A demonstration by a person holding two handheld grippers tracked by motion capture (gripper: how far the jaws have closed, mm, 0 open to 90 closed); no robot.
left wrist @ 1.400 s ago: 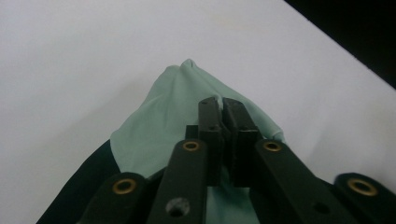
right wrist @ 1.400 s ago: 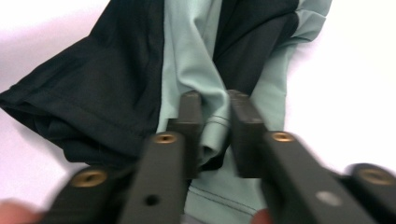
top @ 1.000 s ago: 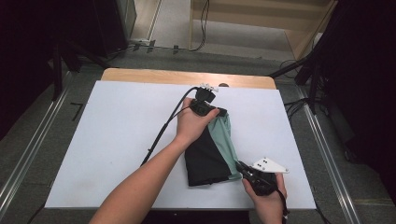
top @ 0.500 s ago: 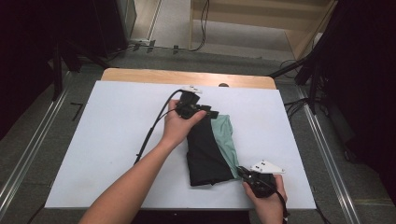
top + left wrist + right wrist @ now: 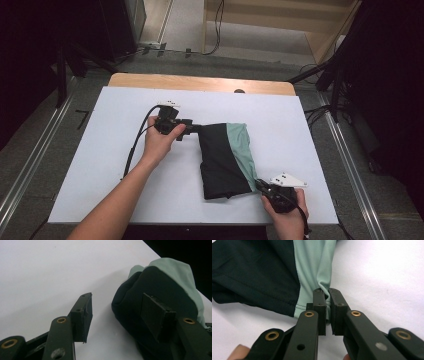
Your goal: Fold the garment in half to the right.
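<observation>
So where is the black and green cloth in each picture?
High view: the cloth lies mid-table, right of centre.
Left gripper view: at right, behind the far jaw.
Right gripper view: upper left, green edge pinched.
Shared landmark: its green stripe.

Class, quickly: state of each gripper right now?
Left gripper: open, at the garment, holding nothing.
Right gripper: closed on the garment's green edge.
</observation>
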